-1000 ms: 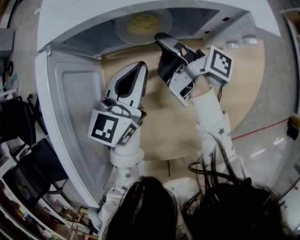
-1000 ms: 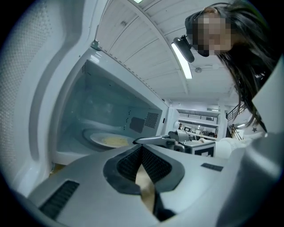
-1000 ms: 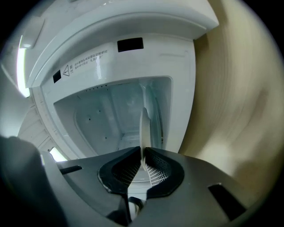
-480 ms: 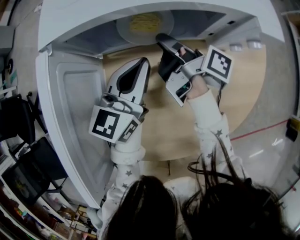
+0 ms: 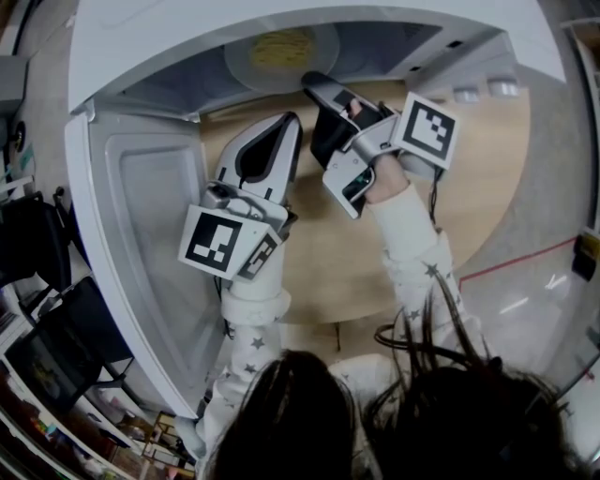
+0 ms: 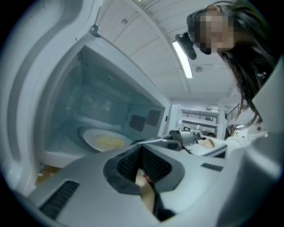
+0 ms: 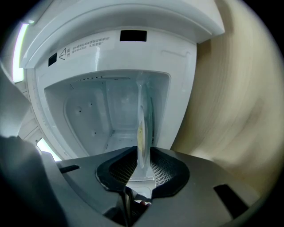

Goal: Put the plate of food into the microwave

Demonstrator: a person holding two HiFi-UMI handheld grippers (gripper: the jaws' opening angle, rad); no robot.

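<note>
Pale plate of food inside open microwave

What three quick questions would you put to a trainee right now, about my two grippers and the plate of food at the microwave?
1. True or false: the right gripper is clamped on the rim of the round pale plate of yellow food.
2. Where is that plate? A) on the wooden table; B) inside the white microwave; C) on the open microwave door.
3. Fill in the gap: the left gripper has its jaws ______, with nothing between them.

Key: 1 true; 2 B; 3 together.
</note>
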